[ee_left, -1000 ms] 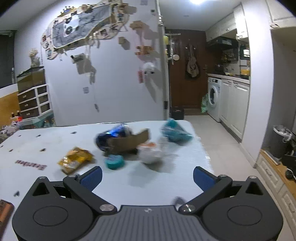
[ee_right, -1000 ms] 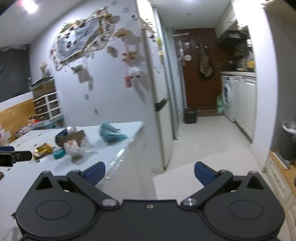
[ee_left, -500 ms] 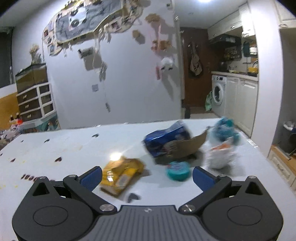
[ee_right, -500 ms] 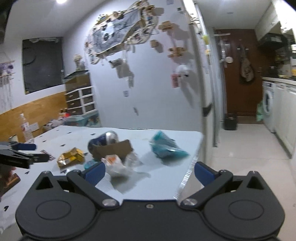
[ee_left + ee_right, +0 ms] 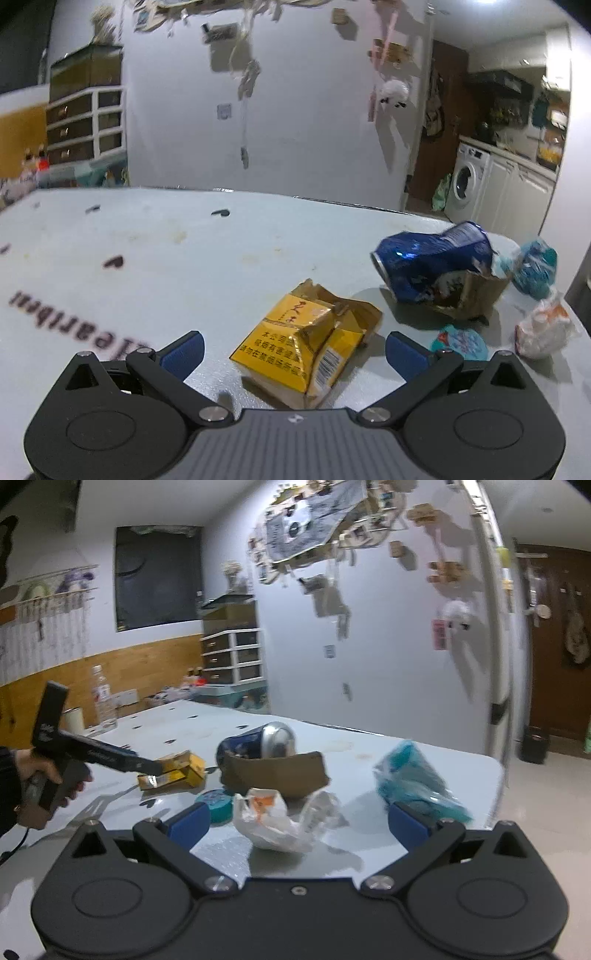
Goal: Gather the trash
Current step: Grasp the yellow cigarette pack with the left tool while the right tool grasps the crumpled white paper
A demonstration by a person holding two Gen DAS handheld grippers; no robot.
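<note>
Your left gripper (image 5: 293,352) is spread wide and holds nothing; the crumpled yellow foil-lined cigarette pack (image 5: 306,350) lies flat on the pale table (image 5: 184,266) squarely between its 2 blue fingertips (image 5: 183,350), touching neither as far as the left wrist view shows. The pack's long axis runs from about 7 o'clock to 1 o'clock in that view, with the torn open end pointing away toward 1 o'clock and the barcode side toward 5 o'clock. To take it well, I would lower until the fingertips straddle its short width, turn the wrist slightly so they meet the 2 long sides squarely, then close gently: the pack looks soft and will likely crush or skid.

At 2 o'clock from the pack, the dented blue drink can (image 5: 432,266) lies on its side, long axis roughly 8 to 2 o'clock, its metal end facing 8 o'clock, resting against a torn brown cardboard strip (image 5: 469,295). Near 3 o'clock sits a small round teal lid (image 5: 460,343).

Your right gripper (image 5: 297,821) is likewise wide open and empty, with the crumpled white plastic wrapper (image 5: 280,819) between its fingertips; a teal plastic bag (image 5: 413,779) lies at 2 o'clock near the table edge. Settle the left grasp first, since both grippers work close together.
</note>
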